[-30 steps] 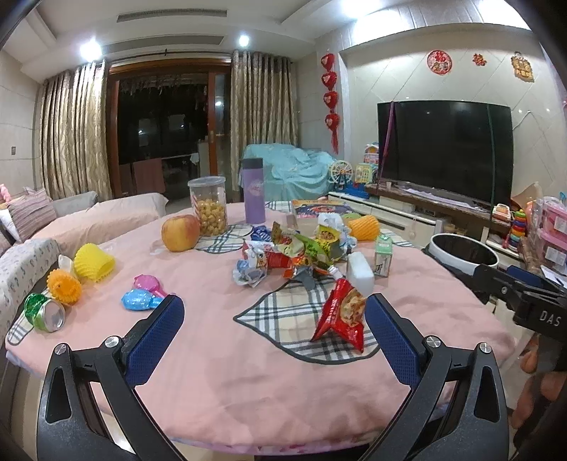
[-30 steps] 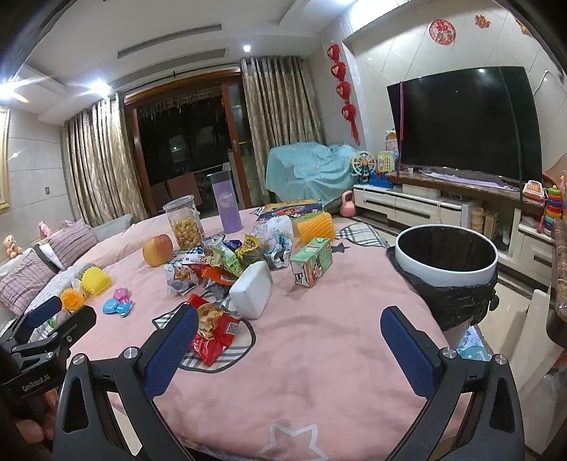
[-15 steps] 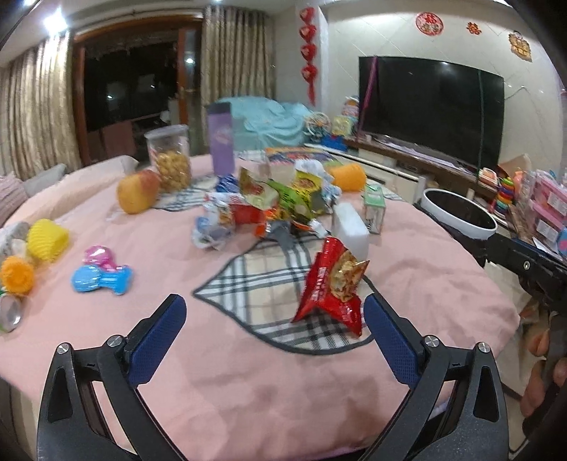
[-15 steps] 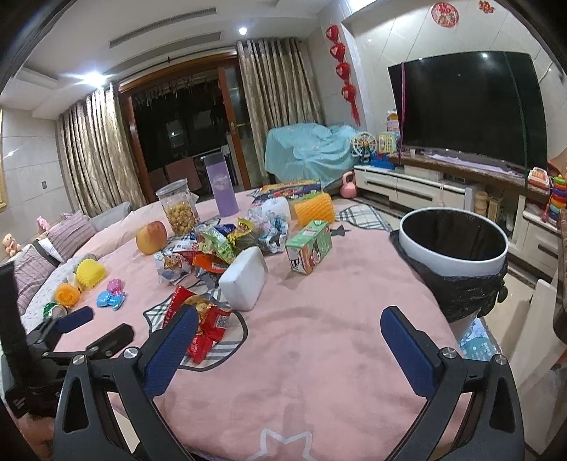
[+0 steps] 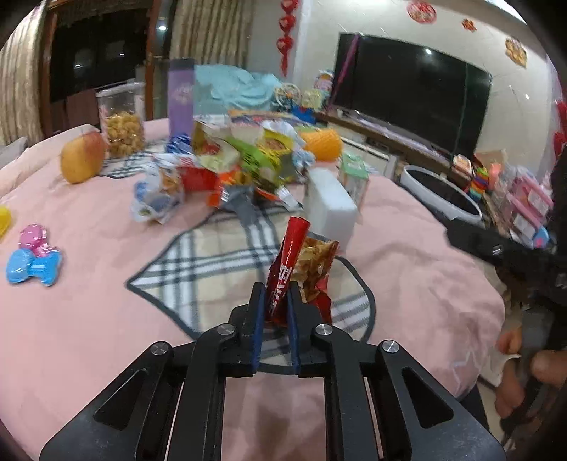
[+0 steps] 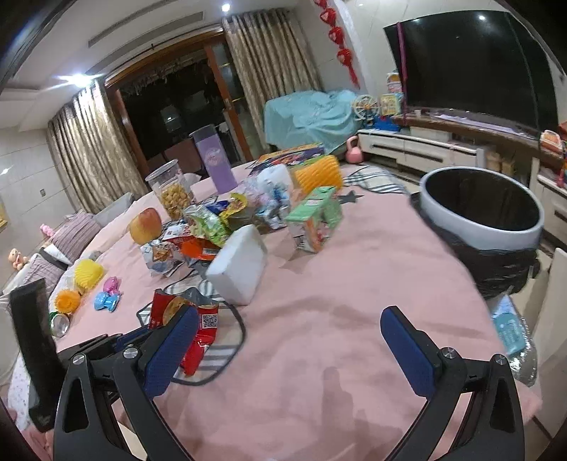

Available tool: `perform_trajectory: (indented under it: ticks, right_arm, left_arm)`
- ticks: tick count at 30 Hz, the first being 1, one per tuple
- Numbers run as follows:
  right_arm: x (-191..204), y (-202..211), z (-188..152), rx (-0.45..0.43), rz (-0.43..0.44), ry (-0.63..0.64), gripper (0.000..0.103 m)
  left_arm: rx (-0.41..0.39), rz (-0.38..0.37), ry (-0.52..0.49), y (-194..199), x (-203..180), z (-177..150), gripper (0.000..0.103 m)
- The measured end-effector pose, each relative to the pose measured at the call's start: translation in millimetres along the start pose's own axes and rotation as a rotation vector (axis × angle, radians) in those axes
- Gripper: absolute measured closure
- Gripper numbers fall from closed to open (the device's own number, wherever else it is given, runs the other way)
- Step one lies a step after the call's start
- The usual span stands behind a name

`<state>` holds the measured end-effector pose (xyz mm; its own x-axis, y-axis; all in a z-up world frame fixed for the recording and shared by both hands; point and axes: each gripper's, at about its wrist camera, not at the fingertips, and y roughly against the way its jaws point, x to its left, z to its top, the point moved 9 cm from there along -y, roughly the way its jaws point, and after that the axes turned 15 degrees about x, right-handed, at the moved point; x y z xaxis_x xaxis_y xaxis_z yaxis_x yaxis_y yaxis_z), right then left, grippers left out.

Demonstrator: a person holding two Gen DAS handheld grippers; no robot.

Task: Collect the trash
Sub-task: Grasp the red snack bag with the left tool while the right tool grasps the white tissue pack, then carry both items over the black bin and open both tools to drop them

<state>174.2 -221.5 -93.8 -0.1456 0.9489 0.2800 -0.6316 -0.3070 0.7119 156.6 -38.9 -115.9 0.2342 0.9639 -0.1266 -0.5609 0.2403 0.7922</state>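
the round table under a pink cloth carries the trash; the white bin with a black liner stands at its far right edge. the left gripper pinches the red crinkled snack bag, its long axis upright. the right gripper hovers spread, nearer the bin.

Warm, fairly dim indoor light comes from ceiling spotlights, one flaring white at upper left. Fisheye bending curves the TV and curtains toward dark vignetted corners. The wrapper pile looks smeared, probably motion blur. Soft shadows lie on the pink desk.
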Motion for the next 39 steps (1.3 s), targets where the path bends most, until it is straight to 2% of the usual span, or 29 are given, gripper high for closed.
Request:
perform_trajectory:
  ticks: [5,7,9,13,15,17,24,39]
  right_arm:
    - [21.4,-34.9,11.6,0.067,0.020,0.021,0.001]
    - [28.4,-47.2,14.7,0.088,0.031,0.030,0.005]
    - [36.8,-60.3,16.1,0.115,0.039,0.044,0.018]
    - [44.3,-86.3,15.6,0.181,0.048,0.052,0.028]
    - [39.1,-94.4,14.5,0.206,0.039,0.044,0.055]
    - [34.5,-96.7,13.8,0.217,0.059,0.027,0.070]
    - [11.4,-68.4,13.4,0.167,0.084,-0.009,0.074]
    - [-101.1,6.1,2.4,0.087,0.023,-0.169,0.074]
  left_arm:
    - [-0.027,0.024,0.092,14.0,34.2,6.4,0.093]
    - [-0.030,0.037,0.112,16.8,44.0,6.5,0.093]
    - [-0.022,0.046,0.127,13.3,53.2,7.2,0.093]
    - [0.006,0.055,0.143,2.0,60.1,6.3,0.093]
    - [0.017,0.050,0.143,-1.2,58.6,6.6,0.093]
    - [0.018,0.048,0.134,-1.1,54.6,7.5,0.093]
    - [0.014,0.017,0.068,-4.8,20.2,22.3,0.093]
    - [0.058,-0.083,-0.112,-27.4,-87.6,47.2,0.093]
